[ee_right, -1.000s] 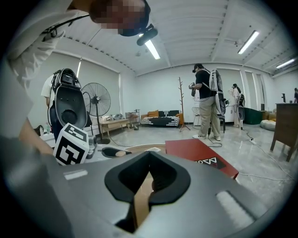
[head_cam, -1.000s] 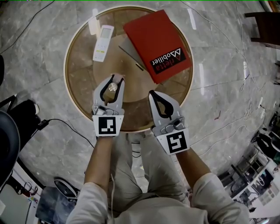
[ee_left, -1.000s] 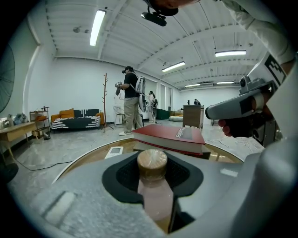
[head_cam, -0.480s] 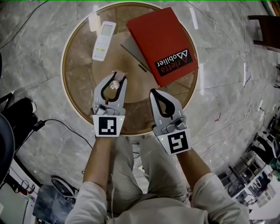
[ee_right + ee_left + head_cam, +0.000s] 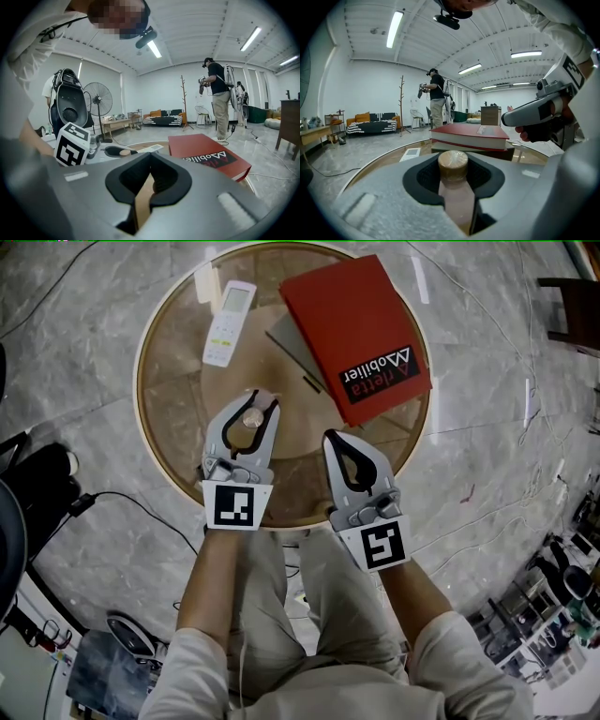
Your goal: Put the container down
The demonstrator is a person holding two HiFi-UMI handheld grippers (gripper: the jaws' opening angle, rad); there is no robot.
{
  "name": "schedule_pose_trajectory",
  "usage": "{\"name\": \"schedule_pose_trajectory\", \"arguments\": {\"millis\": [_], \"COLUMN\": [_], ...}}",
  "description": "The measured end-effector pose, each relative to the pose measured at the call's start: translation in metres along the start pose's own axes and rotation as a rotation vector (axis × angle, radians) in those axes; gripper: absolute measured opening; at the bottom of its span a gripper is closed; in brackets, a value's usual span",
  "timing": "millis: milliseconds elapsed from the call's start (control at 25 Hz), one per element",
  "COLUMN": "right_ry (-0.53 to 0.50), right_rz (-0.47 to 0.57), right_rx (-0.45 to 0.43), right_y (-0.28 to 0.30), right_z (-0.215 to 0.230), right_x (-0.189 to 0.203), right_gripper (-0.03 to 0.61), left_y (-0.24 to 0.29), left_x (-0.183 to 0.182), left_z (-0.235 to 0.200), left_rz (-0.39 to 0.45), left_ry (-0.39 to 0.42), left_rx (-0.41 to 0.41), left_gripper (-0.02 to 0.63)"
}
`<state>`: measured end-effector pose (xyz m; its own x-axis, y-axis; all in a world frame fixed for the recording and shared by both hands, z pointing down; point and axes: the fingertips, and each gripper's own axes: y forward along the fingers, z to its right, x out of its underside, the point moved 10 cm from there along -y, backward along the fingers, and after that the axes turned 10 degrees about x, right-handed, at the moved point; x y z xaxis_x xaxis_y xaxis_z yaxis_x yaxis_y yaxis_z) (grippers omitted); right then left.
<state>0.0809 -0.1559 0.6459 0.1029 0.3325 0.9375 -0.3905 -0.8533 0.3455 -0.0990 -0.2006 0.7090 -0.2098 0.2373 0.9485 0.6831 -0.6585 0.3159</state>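
A small container [image 5: 251,417] with a round tan cap and a pale body [image 5: 453,165] sits upright between the jaws of my left gripper [image 5: 253,399], which is shut on it. It is over the middle of the round wooden table [image 5: 173,399]; I cannot tell whether its base touches the top. My right gripper [image 5: 331,437] is beside it to the right, near the table's front edge. Its jaws are shut with nothing between them [image 5: 151,155].
A thick red book [image 5: 356,329] lies at the table's back right on a flat grey thing [image 5: 281,341]. A white remote [image 5: 230,322] lies at the back left. Cables run over the marble floor [image 5: 84,343]. Another person [image 5: 436,98] stands far off in the room.
The head view has drifted a little. My left gripper has edged slightly forward with the container still in it. The right gripper has hardly moved.
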Motion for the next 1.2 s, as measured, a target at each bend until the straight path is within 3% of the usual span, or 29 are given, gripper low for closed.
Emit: {"name": "schedule_pose_trajectory", "arguments": {"millis": [480,560,640,1120,1200], "right_ry": [0.001,0.0,-0.001,-0.014,-0.016], "right_rz": [0.004,0.005,0.008,0.031,0.038], "right_rx": [-0.007,-0.008,-0.008,-0.025,-0.028], "right_y": [0.0,0.0,0.0,-0.018,-0.025], "right_z": [0.004,0.004,0.004,-0.002,-0.005], "right_x": [0.0,-0.001,-0.002,-0.03,-0.038], "right_gripper": [0.003,0.003,0.003,0.003,0.003], "left_y": [0.0,-0.001,-0.003,-0.042,-0.053], "left_x": [0.0,-0.001,-0.002,-0.034,-0.043], "left_z": [0.0,-0.001,-0.003,0.005,0.008], "left_rz": [0.002,0.007,0.008,-0.013,-0.014], "left_ry": [-0.004,-0.012,-0.012,0.017,0.024], "left_rx": [0.007,0.005,0.001,-0.033,-0.046], "left_gripper": [0.132,0.211,0.236,0.236,0.2]}}
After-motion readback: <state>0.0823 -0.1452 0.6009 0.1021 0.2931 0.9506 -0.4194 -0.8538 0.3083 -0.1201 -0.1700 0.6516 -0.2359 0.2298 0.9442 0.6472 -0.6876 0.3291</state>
